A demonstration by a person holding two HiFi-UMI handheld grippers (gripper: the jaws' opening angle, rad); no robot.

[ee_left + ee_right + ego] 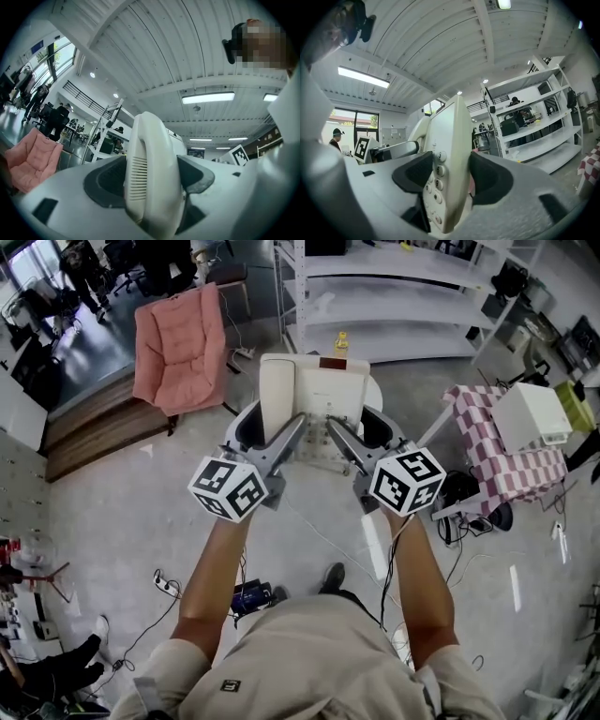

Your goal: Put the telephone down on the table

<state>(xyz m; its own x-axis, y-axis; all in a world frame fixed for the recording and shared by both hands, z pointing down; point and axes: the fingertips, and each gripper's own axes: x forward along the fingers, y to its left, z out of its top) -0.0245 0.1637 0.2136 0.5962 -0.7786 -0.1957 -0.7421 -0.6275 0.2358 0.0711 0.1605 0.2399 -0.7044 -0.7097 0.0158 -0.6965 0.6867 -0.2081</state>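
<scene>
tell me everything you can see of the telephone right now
The telephone is a cream plastic desk set with its handset along one side and round grey keys on its face. It hangs in the air above the floor, the left gripper shut on the handset side, the right gripper on the keypad edge.

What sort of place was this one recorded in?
Probably a large workshop or lab hall: white metal shelving, a bare concrete floor, and a ribbed ceiling with strip lights.

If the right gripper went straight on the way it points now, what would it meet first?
The telephone, which the right gripper already clamps between its jaws. Past that, probably the white shelving, though depth is unclear.
</scene>
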